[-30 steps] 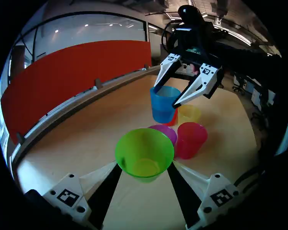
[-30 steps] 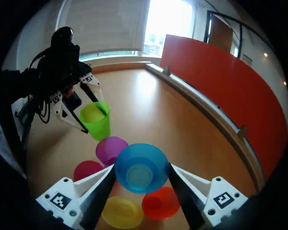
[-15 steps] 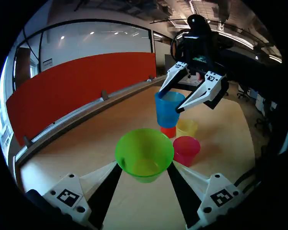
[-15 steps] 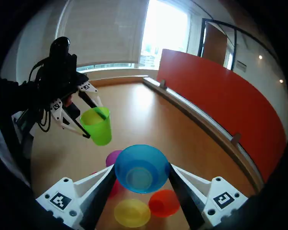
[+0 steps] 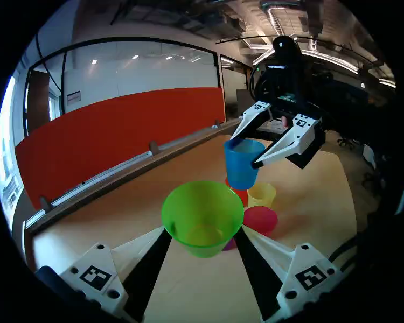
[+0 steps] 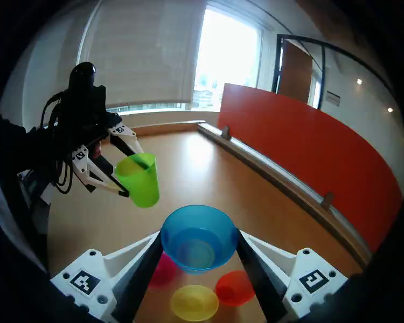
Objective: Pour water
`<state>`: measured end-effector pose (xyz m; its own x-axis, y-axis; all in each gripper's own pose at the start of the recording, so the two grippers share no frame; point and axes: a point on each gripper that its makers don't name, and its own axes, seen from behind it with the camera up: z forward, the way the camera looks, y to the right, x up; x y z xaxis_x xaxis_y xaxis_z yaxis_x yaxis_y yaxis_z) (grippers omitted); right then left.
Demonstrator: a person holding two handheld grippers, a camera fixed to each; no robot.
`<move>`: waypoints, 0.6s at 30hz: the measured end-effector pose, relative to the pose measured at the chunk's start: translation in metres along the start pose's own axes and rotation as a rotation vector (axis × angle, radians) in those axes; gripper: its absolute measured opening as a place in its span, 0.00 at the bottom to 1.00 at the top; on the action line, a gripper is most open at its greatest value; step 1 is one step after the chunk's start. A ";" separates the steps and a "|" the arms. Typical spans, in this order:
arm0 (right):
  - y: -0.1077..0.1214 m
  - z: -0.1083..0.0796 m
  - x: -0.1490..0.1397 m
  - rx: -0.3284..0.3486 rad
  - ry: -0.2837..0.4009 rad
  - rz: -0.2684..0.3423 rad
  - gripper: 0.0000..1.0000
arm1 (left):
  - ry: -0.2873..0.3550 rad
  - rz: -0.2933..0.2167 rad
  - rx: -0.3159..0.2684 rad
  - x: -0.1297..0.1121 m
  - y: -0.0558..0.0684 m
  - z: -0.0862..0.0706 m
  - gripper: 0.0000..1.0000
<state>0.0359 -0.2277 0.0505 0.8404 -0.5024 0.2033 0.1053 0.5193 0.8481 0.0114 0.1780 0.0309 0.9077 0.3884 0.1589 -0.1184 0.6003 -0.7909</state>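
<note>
Cups come first: my left gripper [image 5: 202, 232] is closed on a translucent green plastic cup [image 5: 203, 218], both fingers pressed against its sides, the cup upright with its mouth toward the camera. Its base looks yellowish, and I cannot tell whether any water sits in it. My right gripper [image 6: 200, 237] clamps a translucent blue plastic cup [image 6: 200, 238] the same way, upright, and I cannot tell its contents either. From the left gripper view the blue cup hangs in the air above the light wooden table [image 5: 320, 188], over a cluster of loose cups: a pink-red plastic cup [image 5: 260, 219], a yellow plastic cup [image 5: 262, 194] just beside it, an orange-red cup [image 5: 235, 191] behind, and a sliver of purple cup [image 5: 230, 245] under the green one. From the right gripper view the green cup is raised off the table, well apart from the blue one. The loose cups look empty.
</note>
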 end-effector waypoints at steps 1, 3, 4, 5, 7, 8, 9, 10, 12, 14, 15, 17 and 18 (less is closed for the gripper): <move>0.000 -0.001 0.001 -0.001 0.003 0.001 0.94 | 0.006 0.000 0.004 0.001 -0.001 -0.001 0.81; -0.001 -0.002 0.002 -0.002 0.009 0.004 0.94 | 0.016 0.000 0.012 0.003 -0.001 -0.002 0.81; -0.001 -0.003 0.003 -0.003 0.012 0.005 0.94 | 0.025 -0.001 0.018 0.005 -0.002 -0.003 0.81; -0.002 -0.003 0.003 -0.004 0.015 0.007 0.94 | 0.033 -0.001 0.023 0.007 -0.003 -0.004 0.81; -0.002 -0.004 0.004 -0.005 0.021 0.009 0.93 | 0.051 -0.005 0.034 0.011 -0.004 -0.006 0.81; -0.003 -0.005 0.005 -0.006 0.023 0.010 0.93 | 0.059 -0.007 0.039 0.013 -0.005 -0.007 0.81; -0.003 -0.005 0.005 -0.007 0.025 0.011 0.93 | 0.066 -0.010 0.044 0.015 -0.005 -0.009 0.81; -0.003 -0.006 0.006 -0.007 0.027 0.011 0.93 | 0.072 -0.015 0.045 0.016 -0.006 -0.010 0.81; -0.004 -0.008 0.007 -0.007 0.031 0.011 0.94 | 0.081 -0.023 0.048 0.018 -0.006 -0.011 0.82; -0.005 -0.009 0.007 -0.009 0.034 0.010 0.94 | 0.090 -0.032 0.049 0.020 -0.005 -0.013 0.81; -0.005 -0.009 0.008 -0.010 0.036 0.010 0.94 | 0.095 -0.036 0.050 0.021 -0.005 -0.014 0.81; -0.006 -0.010 0.009 -0.010 0.040 0.012 0.93 | 0.110 -0.043 0.053 0.024 -0.005 -0.016 0.81; -0.006 -0.011 0.010 -0.011 0.043 0.013 0.94 | 0.117 -0.047 0.054 0.026 -0.005 -0.017 0.81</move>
<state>0.0491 -0.2284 0.0417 0.8636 -0.4658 0.1928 0.0998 0.5329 0.8403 0.0422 0.1733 0.0287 0.9532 0.2765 0.1220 -0.0935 0.6538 -0.7509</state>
